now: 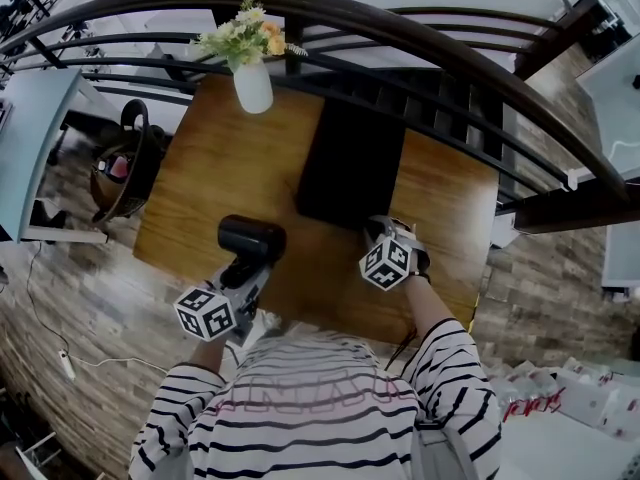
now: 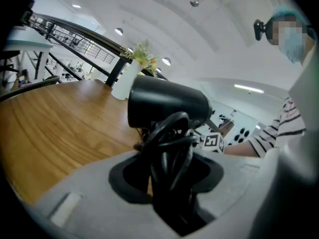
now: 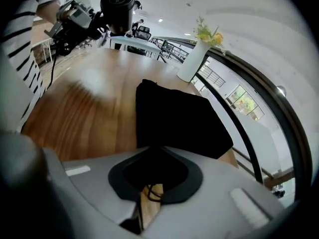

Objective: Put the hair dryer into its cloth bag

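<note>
Striped sleeves [image 1: 450, 363] reach over the wooden table [image 1: 215, 158]. The left gripper [image 1: 255, 268] clasps the black hair dryer [image 1: 250, 238] by its cord-wrapped handle, and the right gripper [image 1: 381, 231] pinches the near edge of the cloth bag [image 1: 350, 158]. Next, probably, the bag mouth must be lifted open for the dryer.

Cloth bag [image 1: 350, 163] lies on the table [image 1: 200, 168], hair dryer [image 1: 251, 238] to its left, vase [image 1: 252, 86] behind, seemingly at the edge.

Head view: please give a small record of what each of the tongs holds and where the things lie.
hair dryer: black, cord wound round its handle
left tongs: shut on that handle
cloth bag: black, flat on the table
right tongs: shut on the bag's near edge
vase: with flowers, at the table's far edge
</note>
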